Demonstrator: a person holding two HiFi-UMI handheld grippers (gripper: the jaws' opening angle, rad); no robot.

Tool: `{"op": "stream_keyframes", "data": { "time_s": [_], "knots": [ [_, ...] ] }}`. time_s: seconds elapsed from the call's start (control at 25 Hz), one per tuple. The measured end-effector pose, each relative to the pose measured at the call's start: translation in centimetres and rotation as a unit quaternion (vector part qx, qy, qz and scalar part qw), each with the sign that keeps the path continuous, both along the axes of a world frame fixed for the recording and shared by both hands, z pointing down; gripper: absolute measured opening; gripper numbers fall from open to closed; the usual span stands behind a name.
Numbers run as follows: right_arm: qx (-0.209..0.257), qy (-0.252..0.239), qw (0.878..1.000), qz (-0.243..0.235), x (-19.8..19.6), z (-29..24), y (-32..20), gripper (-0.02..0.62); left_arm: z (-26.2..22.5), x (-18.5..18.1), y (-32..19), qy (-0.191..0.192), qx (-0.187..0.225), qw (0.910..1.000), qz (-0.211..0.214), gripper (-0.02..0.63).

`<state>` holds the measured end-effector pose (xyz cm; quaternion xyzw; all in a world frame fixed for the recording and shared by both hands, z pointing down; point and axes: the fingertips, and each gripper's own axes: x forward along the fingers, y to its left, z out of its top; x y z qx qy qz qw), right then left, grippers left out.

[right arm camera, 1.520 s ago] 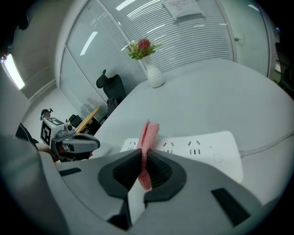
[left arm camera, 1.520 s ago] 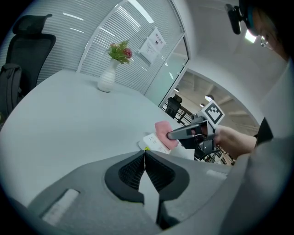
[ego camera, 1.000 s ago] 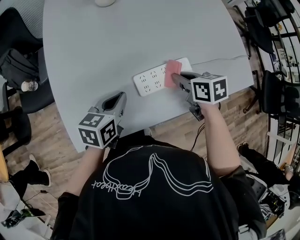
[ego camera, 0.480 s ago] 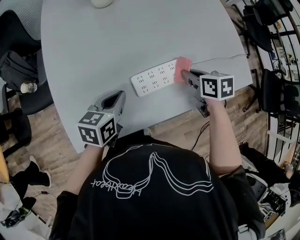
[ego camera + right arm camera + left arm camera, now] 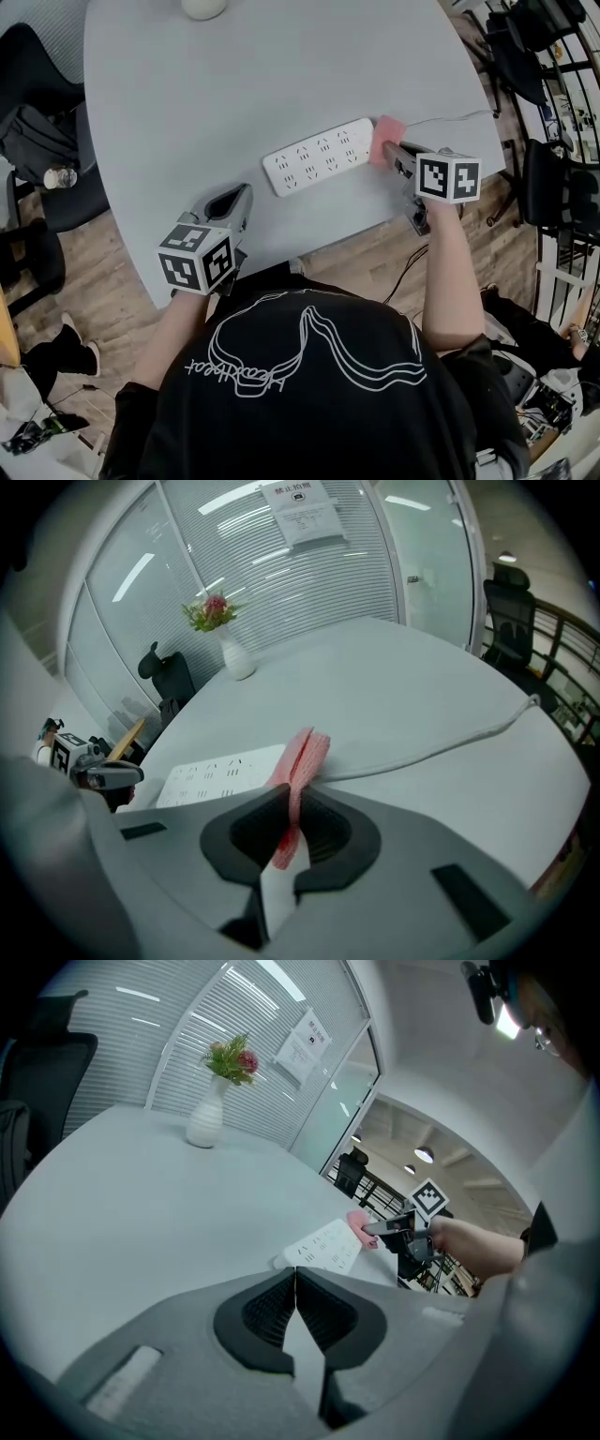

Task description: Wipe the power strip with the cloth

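A white power strip (image 5: 319, 155) lies on the grey table, its cord (image 5: 450, 118) running off to the right. My right gripper (image 5: 394, 152) is shut on a folded pink cloth (image 5: 385, 139), which sits just off the strip's right end, over the cord's start. In the right gripper view the pink cloth (image 5: 302, 761) stands pinched between the jaws with the power strip (image 5: 217, 772) to its left. My left gripper (image 5: 232, 202) rests shut and empty near the table's front edge, left of the strip. The left gripper view shows the power strip (image 5: 321, 1244) beyond its closed jaws.
A white vase (image 5: 205, 1121) with flowers stands at the far side of the round grey table (image 5: 234, 75). Black office chairs (image 5: 33, 103) stand at the left, and more chairs and railings (image 5: 553, 178) at the right. A bottle (image 5: 58, 174) sits by the left chair.
My right gripper has slid the pink cloth rightwards along the power strip, from near its middle to past its right end. The left gripper has stayed where it was.
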<state>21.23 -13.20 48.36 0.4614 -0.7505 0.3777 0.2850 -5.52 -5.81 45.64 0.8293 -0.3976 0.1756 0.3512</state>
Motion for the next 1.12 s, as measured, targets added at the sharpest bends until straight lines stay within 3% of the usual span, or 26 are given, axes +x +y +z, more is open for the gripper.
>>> {"op": "stream_keyframes", "data": {
  "time_s": [0.32,0.64,1.12],
  "knots": [
    [0.013,0.010,1.000,0.011,1.0,-0.1,0.0,0.035,0.3,0.0,0.3,0.002,-0.005,1.0000,-0.002,0.015],
    [0.043,-0.058,0.997,0.002,-1.0,-3.2,0.6,0.035,0.2,0.0,0.4,0.000,0.001,0.9999,-0.011,0.015],
    [0.037,-0.134,0.980,-0.139,-12.7,-5.5,3.7,0.035,0.3,-1.6,1.2,-0.003,0.002,0.9997,-0.025,0.015]
  ]
}}
